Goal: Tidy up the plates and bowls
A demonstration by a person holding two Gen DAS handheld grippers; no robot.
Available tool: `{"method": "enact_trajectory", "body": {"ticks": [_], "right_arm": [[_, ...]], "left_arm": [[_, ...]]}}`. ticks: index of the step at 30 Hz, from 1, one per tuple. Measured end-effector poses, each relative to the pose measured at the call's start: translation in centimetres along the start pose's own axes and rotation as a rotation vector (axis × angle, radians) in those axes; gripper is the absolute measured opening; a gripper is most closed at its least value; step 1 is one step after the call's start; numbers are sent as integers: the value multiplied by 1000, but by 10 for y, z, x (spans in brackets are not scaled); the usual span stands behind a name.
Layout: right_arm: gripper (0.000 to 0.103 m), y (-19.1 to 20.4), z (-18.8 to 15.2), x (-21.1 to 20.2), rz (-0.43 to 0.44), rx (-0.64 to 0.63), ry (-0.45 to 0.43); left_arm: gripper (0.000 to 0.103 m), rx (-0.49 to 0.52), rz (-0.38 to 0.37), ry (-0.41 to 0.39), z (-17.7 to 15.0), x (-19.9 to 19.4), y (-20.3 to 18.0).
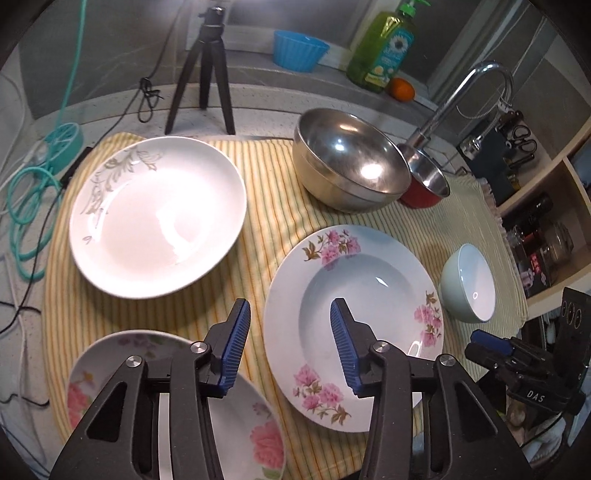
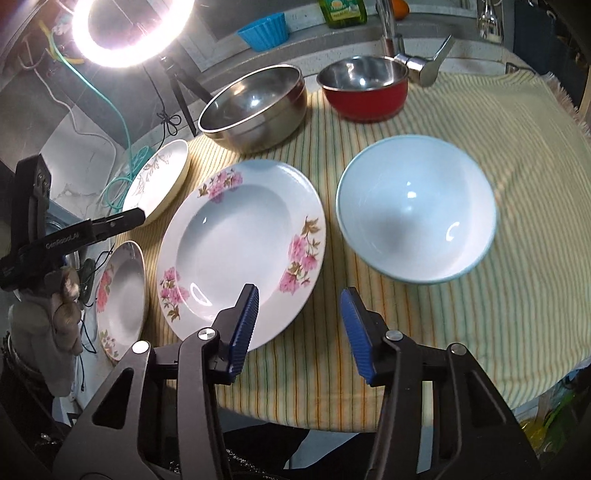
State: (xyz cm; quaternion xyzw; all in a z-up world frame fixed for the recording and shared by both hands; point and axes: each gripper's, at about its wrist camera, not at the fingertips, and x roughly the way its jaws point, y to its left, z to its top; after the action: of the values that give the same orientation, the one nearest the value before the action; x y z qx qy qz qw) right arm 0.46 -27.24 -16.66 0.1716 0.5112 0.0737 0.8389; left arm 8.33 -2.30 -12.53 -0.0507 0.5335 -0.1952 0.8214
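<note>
Several dishes lie on a striped cloth (image 1: 266, 192). A deep plate with pink flowers (image 1: 369, 295) (image 2: 236, 240) is in the middle. My left gripper (image 1: 290, 325) hovers open above this plate's left rim, and its pads touch nothing. My right gripper (image 2: 299, 321) is open over the same plate's near right edge and the cloth. A white plate with a grey leaf pattern (image 1: 155, 221) lies at the left. A smaller flowered plate (image 1: 240, 424) sits under my left gripper. A pale green bowl (image 2: 413, 206) stands to the right. A steel bowl (image 1: 351, 158) and a red pot (image 2: 365, 92) stand at the back.
Behind the cloth are a black tripod (image 1: 207, 74), a blue cup (image 1: 299, 50), a green soap bottle (image 1: 384, 48) and a tap (image 1: 461, 96). Teal cables (image 1: 29, 192) lie at the left, and shelves (image 1: 535, 206) stand at the right. A ring light (image 2: 133, 26) glares overhead.
</note>
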Motion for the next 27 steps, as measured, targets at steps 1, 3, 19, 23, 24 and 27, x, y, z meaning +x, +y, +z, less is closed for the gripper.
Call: {"method": "enact_trajectory", "body": {"ticks": [1,3,19,23,24,27], "right_arm": [[47,-1,0,2,2,6,5],[43,-4,0,7,13,24,17],[38,-29,-10,26,97,159,74],[38,-30,-10,28,98,164,80],[38,-30,-9,29,98,166,82],[38,-28,-7,32,100,164,89]], "left_arm": [[43,9,2,10,2,3,-1],[41,26,5,27,5,9,-1],[34,6,-47,144,26,44,10],[34,-8,-56,155,27,49,13],[34,-13,-59,156,27,50,14],[34,-27,-71,160,29,52,16]]}}
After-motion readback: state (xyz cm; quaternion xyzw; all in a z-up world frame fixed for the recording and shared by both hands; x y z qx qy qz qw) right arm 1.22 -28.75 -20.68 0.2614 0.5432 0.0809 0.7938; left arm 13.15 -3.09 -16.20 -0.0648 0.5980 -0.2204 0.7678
